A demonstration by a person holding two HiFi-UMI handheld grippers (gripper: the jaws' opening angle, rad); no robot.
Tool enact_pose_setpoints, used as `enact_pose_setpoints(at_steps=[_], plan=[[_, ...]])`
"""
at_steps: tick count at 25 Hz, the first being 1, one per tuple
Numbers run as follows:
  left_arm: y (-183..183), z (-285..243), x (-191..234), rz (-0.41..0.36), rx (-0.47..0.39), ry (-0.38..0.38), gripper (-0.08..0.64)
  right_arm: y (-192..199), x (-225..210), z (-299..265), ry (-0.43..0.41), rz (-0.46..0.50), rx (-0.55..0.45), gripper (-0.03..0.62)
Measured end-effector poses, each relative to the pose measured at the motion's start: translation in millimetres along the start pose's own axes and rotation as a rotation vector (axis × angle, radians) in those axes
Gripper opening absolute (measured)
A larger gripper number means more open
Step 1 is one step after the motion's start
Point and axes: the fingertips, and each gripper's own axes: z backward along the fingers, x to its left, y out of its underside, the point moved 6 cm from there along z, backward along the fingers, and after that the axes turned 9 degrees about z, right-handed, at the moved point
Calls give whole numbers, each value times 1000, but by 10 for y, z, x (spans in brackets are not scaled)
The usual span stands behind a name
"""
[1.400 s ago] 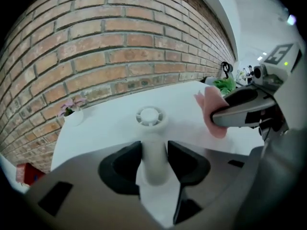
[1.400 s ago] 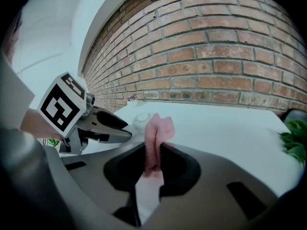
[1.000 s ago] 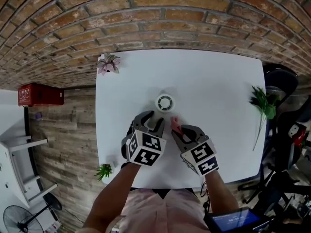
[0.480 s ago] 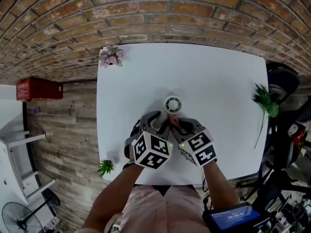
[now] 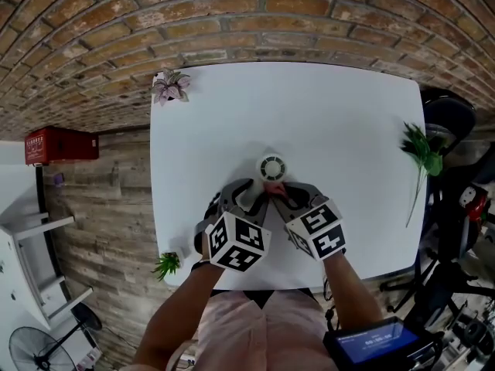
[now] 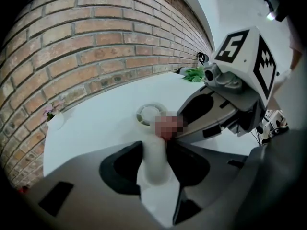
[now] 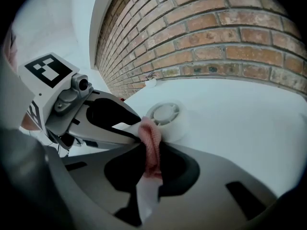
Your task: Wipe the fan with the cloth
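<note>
A small round white fan (image 5: 272, 167) sits on the white table (image 5: 348, 107), just ahead of both grippers. Its grille shows in the left gripper view (image 6: 149, 114) and in the right gripper view (image 7: 165, 114). My left gripper (image 5: 251, 193) is shut on the fan's white handle (image 6: 154, 159), which runs from the jaws up to the fan head. My right gripper (image 5: 288, 196) is shut on a folded pink cloth (image 7: 151, 147). The cloth's tip (image 5: 277, 189) rests against the near side of the fan. The two grippers' tips stand close together.
A pink potted plant (image 5: 171, 86) stands at the table's far left corner. A green sprig (image 5: 421, 157) lies at the right edge, and a small green plant (image 5: 166, 265) at the near left corner. A brick wall runs behind, and a dark chair (image 5: 448, 114) stands to the right.
The right gripper has brought the cloth forward and leftward until it meets the fan. Both grippers now sit closer together, right beneath the fan.
</note>
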Motion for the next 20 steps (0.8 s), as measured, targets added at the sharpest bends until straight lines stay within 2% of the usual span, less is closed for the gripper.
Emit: enact_pose_setpoints(at_steps=[13,20], plan=[[35,8,-133,-74,19,59,172,176,-29,168,20,-21,12,57],[47,11,-149,-132,32,135,173,259,-54,248,29,-33,14,57]])
